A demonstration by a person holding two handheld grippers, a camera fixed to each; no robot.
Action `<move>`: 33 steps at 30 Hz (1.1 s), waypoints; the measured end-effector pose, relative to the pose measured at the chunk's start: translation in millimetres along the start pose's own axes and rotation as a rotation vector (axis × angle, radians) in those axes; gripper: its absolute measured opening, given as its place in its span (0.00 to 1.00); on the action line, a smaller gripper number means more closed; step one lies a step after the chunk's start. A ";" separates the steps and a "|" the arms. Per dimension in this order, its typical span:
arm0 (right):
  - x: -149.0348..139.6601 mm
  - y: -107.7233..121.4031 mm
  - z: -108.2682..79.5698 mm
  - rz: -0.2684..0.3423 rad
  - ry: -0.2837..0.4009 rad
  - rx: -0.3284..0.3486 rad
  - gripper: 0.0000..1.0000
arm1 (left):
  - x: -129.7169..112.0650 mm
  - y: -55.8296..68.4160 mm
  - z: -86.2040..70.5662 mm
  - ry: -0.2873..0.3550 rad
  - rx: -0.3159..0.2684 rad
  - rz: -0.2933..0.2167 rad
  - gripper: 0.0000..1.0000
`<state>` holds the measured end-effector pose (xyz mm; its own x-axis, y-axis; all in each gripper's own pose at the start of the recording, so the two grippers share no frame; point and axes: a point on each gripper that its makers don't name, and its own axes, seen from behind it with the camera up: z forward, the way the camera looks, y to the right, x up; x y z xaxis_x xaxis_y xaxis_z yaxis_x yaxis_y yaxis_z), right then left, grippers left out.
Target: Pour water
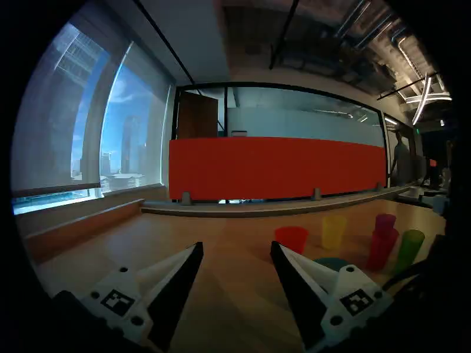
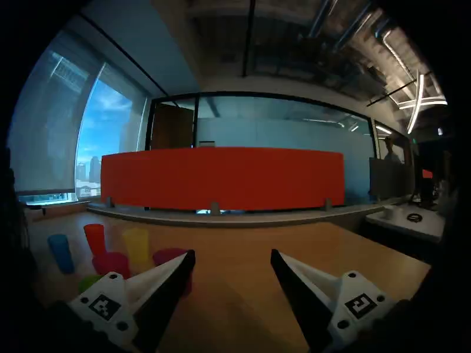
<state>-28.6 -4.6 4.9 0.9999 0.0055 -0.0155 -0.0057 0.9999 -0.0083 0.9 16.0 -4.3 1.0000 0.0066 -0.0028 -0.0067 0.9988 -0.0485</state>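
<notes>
Several plastic cups stand on a wooden table [image 1: 176,247]. In the left gripper view I see a red cup [image 1: 291,238], a yellow cup [image 1: 333,231], a stack of magenta cups [image 1: 382,241], a green cup [image 1: 410,247] and a teal cup [image 1: 331,263] just beyond my right finger. My left gripper [image 1: 236,250] is open, with nothing between its fingers. In the right gripper view a blue cup [image 2: 60,252], a red cup [image 2: 95,239], a yellow cup [image 2: 137,244] and magenta cups [image 2: 113,263] stand at the left. My right gripper [image 2: 232,257] is open and holds nothing.
An orange divider panel [image 1: 277,167] runs along the table's far edge. Large windows [image 1: 88,135] are at the left. A white side desk [image 2: 406,220] stands at the right, and a person [image 1: 401,156] stands far off behind the glass wall.
</notes>
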 end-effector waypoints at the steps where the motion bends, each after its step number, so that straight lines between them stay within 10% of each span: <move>1: 0.0 0.1 0.1 0.000 -0.001 -0.001 0.99 | 0.0 -0.2 0.1 0.000 0.000 0.000 0.84; 33: -0.6 3.3 -0.6 0.003 -0.007 -0.015 0.99 | 0.5 0.5 0.3 0.000 0.000 0.000 0.84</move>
<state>-29.3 -1.3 4.3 0.9999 0.0085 -0.0084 -0.0087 0.9997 -0.0233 1.4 16.5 -4.0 1.0000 0.0069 -0.0029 -0.0070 0.9988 -0.0484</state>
